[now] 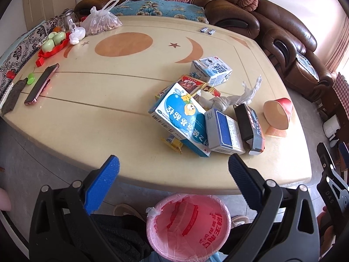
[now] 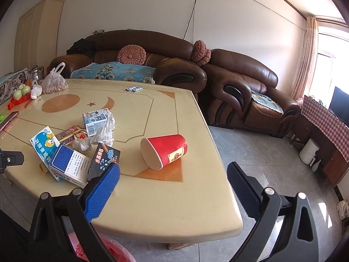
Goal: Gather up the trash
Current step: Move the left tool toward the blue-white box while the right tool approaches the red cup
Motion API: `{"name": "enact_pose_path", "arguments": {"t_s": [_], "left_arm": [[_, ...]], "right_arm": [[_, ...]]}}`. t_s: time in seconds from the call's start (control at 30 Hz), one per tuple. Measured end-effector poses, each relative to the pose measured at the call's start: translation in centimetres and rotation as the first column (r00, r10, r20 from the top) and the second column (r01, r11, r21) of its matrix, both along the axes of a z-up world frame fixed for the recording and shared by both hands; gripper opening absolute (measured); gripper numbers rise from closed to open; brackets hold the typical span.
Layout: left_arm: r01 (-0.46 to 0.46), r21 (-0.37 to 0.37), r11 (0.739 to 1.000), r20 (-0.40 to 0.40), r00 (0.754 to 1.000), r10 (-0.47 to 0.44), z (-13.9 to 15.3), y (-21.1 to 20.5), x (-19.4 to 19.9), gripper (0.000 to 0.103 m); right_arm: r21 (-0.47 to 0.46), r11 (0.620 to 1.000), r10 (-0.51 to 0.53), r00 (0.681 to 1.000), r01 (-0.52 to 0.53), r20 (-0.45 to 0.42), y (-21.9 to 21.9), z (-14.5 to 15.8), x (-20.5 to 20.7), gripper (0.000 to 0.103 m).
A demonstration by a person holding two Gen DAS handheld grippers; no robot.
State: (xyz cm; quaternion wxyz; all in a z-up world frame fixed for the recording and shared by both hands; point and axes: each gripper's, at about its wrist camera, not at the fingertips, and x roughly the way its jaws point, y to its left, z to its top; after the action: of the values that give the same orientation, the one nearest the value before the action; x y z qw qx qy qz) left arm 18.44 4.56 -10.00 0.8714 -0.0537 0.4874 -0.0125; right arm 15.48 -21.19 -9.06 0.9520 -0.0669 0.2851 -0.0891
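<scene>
A pile of trash lies on the cream table (image 1: 87,118): a blue medicine box (image 1: 178,118), a blue-white box (image 1: 224,131), a black box (image 1: 250,126), a milk carton (image 1: 211,69), a red-gold packet (image 1: 187,85), a knotted white plastic bag (image 1: 231,98) and a tipped red paper cup (image 1: 277,113). A pink-lined bin (image 1: 187,222) stands on the floor below the table's near edge. My left gripper (image 1: 174,170) is open and empty above the bin. My right gripper (image 2: 173,180) is open and empty, just short of the red cup (image 2: 165,150) and black box (image 2: 104,159).
A phone (image 1: 41,85), a red tray with green cups (image 1: 53,43), a bag of nuts (image 1: 102,21) and two small sachets (image 1: 207,30) lie farther back. Brown leather sofas (image 2: 240,87) stand behind and right of the table. Tiled floor (image 2: 272,163) lies right.
</scene>
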Motion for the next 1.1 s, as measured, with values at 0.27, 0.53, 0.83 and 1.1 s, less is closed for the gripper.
{"name": "enact_pose_path", "arguments": {"t_s": [0.27, 0.53, 0.83, 1.1], "left_arm": [[-0.013, 0.002, 1.000, -0.027, 1.000, 0.013, -1.3, 0.4, 2.3, 0.098], [-0.009, -0.050, 0.999, -0.055, 0.998, 0.006, -2.9, 1.5, 4.6, 0.098], [0.007, -0.162, 0.987, -0.108, 0.994, -0.025, -5.1, 2.7, 7.4, 0.098], [0.017, -0.230, 0.973, -0.099, 0.994, -0.041, -6.0, 3.3, 8.8, 0.096]], "right_arm": [[-0.007, 1.000, -0.009, 0.999, 0.009, -0.031, -0.5, -1.7, 2.5, 0.096], [-0.063, 0.998, -0.015, 0.999, 0.012, -0.039, -0.4, -3.8, 5.1, 0.096], [-0.116, 0.993, -0.032, 0.996, 0.022, -0.084, -0.4, -6.9, 9.2, 0.096], [-0.167, 0.985, -0.046, 0.996, 0.033, -0.075, -0.2, -8.1, 10.6, 0.096]]}}
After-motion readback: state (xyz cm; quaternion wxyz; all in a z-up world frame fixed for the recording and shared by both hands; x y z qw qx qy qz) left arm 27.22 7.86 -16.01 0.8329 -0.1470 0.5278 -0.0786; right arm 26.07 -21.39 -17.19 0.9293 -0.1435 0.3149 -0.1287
